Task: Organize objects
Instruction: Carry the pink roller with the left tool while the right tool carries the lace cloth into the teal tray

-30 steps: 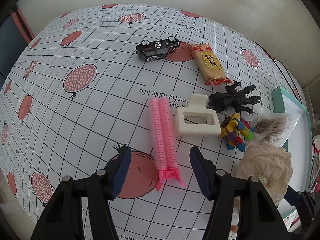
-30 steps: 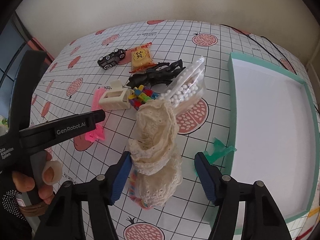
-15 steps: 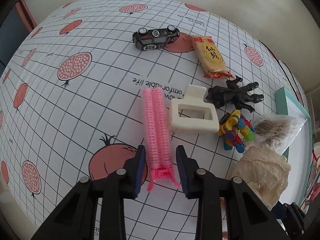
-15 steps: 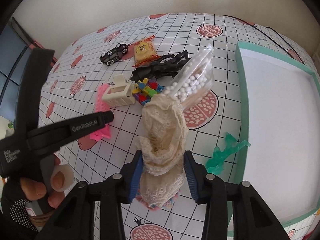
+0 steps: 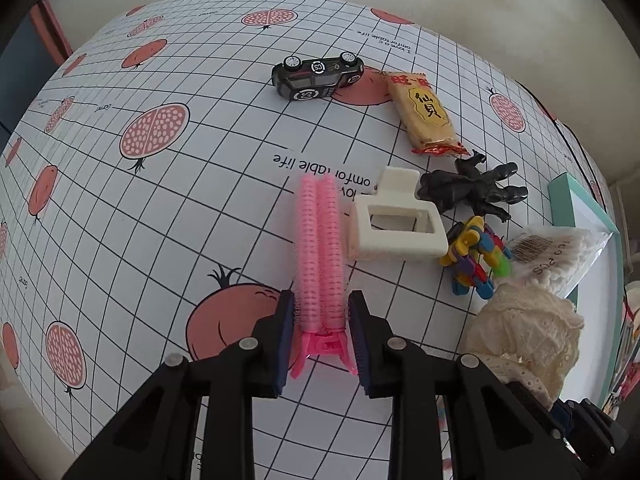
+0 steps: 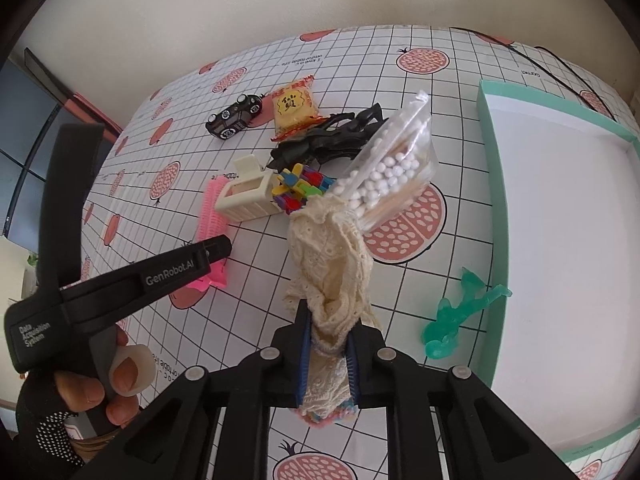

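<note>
The left claw point(image 5: 320, 334) is pinched onto the near end of a pink hair-roller clip point(image 5: 319, 252), its blue pads pressed against both sides of the twin rollers just above the clip's splayed handle. The clip lies on the counter point(image 5: 168, 200), a white grid cloth printed with pomegranates, and points away from the camera.

Just right of the clip sits a cream claw hair clip point(image 5: 394, 226), touching or nearly touching it. Beyond that lie a black toy animal point(image 5: 470, 192), a cluster of colourful plastic links point(image 5: 476, 258) and a bag of cotton swabs point(image 5: 556, 252). Farther back are a black toy car point(image 5: 318, 76) and a yellow snack packet point(image 5: 424, 116).

The right claw point(image 6: 327, 354) is squeezed narrow around a cream lace fabric piece point(image 6: 330, 264), which bunches up ahead of the pads toward the swab bag. A translucent green toy figure point(image 6: 456, 312) lies beside the teal-rimmed white tray point(image 6: 494, 184) at the right.
</note>
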`<state>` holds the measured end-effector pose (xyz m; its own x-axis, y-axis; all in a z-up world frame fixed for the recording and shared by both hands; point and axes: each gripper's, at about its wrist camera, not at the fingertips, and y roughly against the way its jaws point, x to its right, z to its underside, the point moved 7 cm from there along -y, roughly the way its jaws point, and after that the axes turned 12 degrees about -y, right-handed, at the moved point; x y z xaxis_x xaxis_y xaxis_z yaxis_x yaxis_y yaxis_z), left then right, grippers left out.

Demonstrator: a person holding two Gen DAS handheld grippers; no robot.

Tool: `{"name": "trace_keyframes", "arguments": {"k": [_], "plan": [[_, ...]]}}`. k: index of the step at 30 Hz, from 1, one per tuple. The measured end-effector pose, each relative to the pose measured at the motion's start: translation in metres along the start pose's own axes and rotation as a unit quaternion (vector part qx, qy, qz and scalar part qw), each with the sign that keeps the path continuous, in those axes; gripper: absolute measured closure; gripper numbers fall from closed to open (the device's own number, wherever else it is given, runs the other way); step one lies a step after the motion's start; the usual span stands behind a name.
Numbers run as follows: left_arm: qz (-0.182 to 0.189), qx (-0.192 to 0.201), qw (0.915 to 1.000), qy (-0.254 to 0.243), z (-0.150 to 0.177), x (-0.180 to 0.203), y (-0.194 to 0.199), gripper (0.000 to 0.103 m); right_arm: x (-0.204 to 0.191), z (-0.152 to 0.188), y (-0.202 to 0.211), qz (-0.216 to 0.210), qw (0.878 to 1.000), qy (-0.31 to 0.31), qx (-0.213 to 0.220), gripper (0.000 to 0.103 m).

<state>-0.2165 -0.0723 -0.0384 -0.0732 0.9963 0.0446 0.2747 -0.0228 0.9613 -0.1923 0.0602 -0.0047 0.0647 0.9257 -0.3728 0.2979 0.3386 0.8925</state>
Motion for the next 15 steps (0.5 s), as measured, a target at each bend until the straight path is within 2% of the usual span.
{"name": "trace_keyframes", "arguments": {"k": [11,12,15], "plan": [[0.007,0.033,0.9994,-0.006,-0.007,0.009,0.031,0.075,-0.014,0.000,0.026,-0.013,0.999,0.018,0.030,0.088],[0.008,0.037,0.9993,-0.006,-0.009,-0.004,0.024,0.075,-0.015,-0.001,0.030,-0.017,0.999,0.020,0.033,0.088],[0.006,0.048,0.9988,-0.008,-0.010,-0.006,0.026,0.075,-0.022,-0.002,0.042,-0.026,0.998,0.026,0.046,0.088]]}}
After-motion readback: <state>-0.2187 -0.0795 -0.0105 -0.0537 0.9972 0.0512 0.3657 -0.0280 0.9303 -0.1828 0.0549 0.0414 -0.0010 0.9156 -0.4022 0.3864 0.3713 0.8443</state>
